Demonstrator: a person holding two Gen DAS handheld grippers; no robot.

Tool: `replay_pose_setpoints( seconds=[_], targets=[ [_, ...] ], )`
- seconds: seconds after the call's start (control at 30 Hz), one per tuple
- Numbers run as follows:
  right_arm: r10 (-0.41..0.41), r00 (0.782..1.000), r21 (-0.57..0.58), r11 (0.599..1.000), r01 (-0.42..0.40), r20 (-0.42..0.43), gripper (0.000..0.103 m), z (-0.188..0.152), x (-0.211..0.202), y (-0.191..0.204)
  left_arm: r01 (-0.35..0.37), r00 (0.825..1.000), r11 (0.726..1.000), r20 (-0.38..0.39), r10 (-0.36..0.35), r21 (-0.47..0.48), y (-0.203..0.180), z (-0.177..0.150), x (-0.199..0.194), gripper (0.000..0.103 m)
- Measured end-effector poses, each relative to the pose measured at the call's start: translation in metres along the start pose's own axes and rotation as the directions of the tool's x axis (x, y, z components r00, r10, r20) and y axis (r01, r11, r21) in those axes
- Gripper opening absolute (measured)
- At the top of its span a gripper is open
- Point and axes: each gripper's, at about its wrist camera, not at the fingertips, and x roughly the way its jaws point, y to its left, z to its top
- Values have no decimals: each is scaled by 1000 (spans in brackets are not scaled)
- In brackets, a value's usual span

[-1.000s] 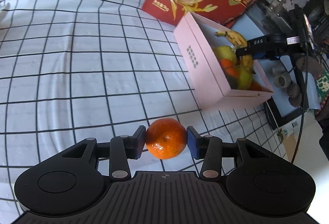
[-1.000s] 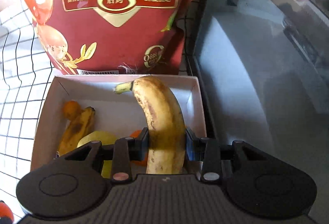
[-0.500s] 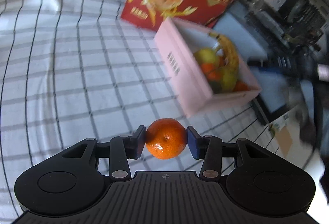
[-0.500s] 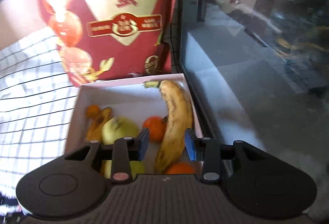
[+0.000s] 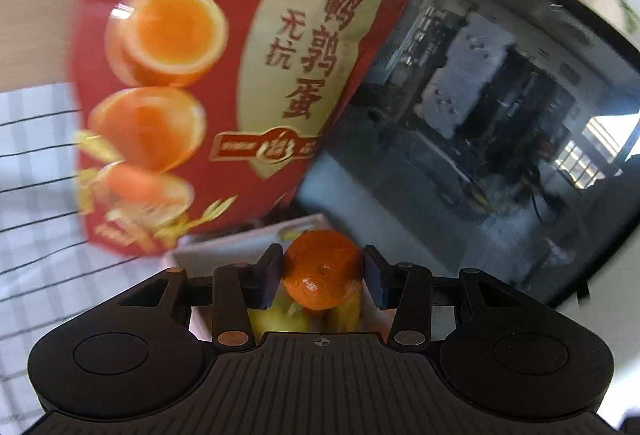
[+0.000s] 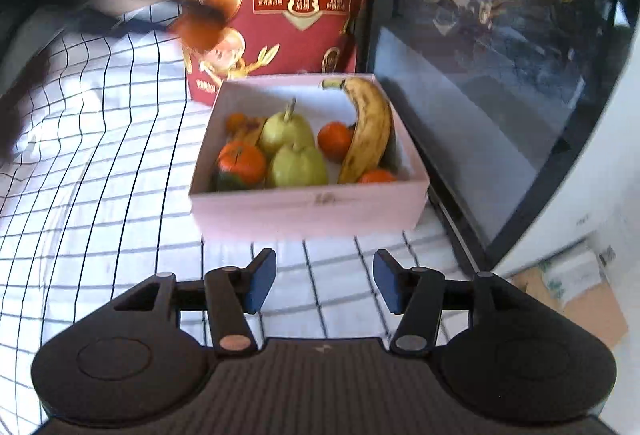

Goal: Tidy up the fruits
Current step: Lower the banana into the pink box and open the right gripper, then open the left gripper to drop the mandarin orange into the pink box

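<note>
While the left gripper (image 5: 323,270) clamps a round, dimpled orange mandarin (image 5: 322,268) between its blue pads, a tall red foil snack bag printed with halved eggs (image 5: 224,75) rises just ahead and to its left, and a dark glass-fronted cabinet (image 5: 480,123) fills the space ahead and to its right. Directly beneath the held mandarin lies the pale rim of the pink cardboard box (image 6: 312,207), with yellow-green fruit showing below the fingers. The right gripper (image 6: 325,285) is spread wide with nothing between its pads, and the box sits just ahead of it on a white cloth with a black grid (image 6: 100,203). Inside the box are a long speckled yellow banana (image 6: 370,127) leaning along the right wall, two smooth green pears (image 6: 292,151) in the middle and several small oranges (image 6: 242,161) around them. A blurred orange shape hangs ahead and to the left, in front of the bag.
</note>
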Motion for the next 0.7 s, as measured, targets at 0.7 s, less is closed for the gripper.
replay_pose_setpoints(
  seconds=[0.7],
  targets=[
    [140,989,-50,989,-137,48,73,-25,51,-36,-481,872,873,57,486,-78,-25,-203,-52,48]
  ],
)
